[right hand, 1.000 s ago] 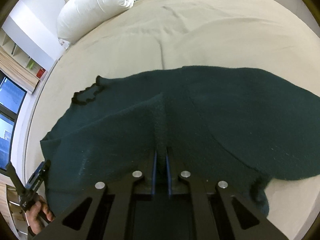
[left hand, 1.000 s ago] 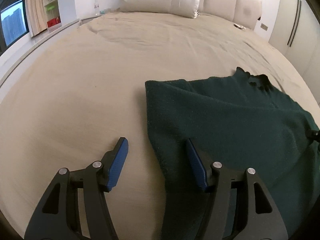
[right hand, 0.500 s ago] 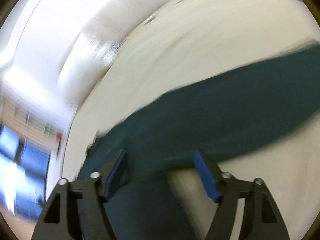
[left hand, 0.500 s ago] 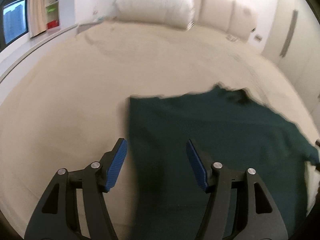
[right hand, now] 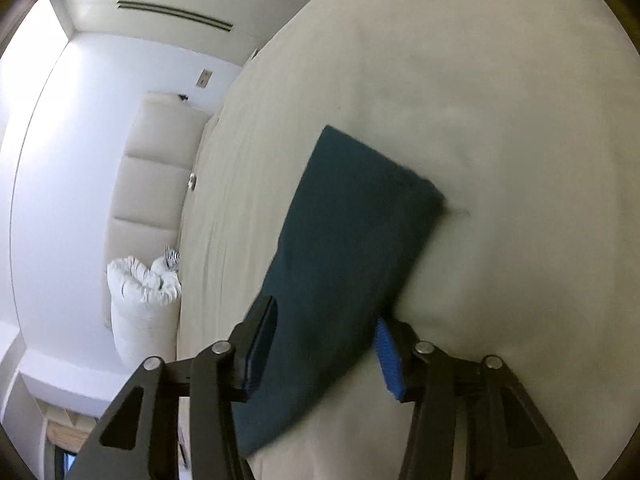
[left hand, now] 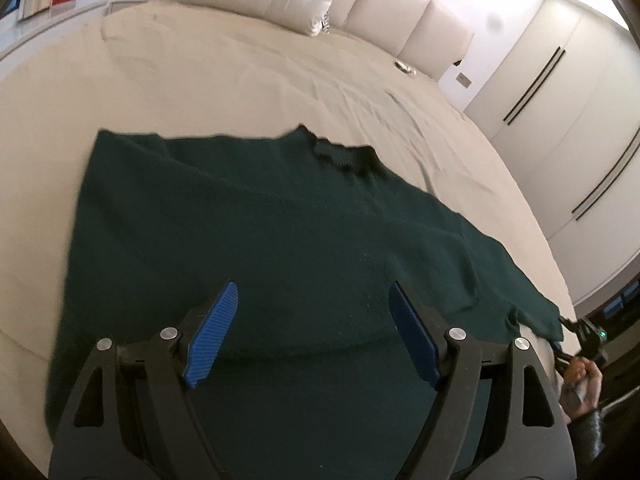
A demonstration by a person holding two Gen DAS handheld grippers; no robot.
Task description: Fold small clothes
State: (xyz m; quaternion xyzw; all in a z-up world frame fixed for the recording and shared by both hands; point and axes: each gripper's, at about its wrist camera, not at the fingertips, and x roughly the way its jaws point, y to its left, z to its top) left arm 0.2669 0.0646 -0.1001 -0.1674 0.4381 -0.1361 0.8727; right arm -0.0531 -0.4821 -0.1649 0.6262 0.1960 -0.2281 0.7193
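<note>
Released from the body fold, the soft, floppy green sweater (left hand: 280,240) is now straddled at its sleeve by the spread, closing right claw (right hand: 324,348), best pinched near the cuff.

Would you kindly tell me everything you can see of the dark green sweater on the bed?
The sweater is dark green, a fuzzy knit with a ribbed neckline at its far edge. It lies spread nearly flat on the beige bed, body toward one side and a sleeve stretched out toward the other. The sleeve runs between the right gripper; whether its jaws pinch it is unclear. The left gripper is above the body, jaws open.
</note>
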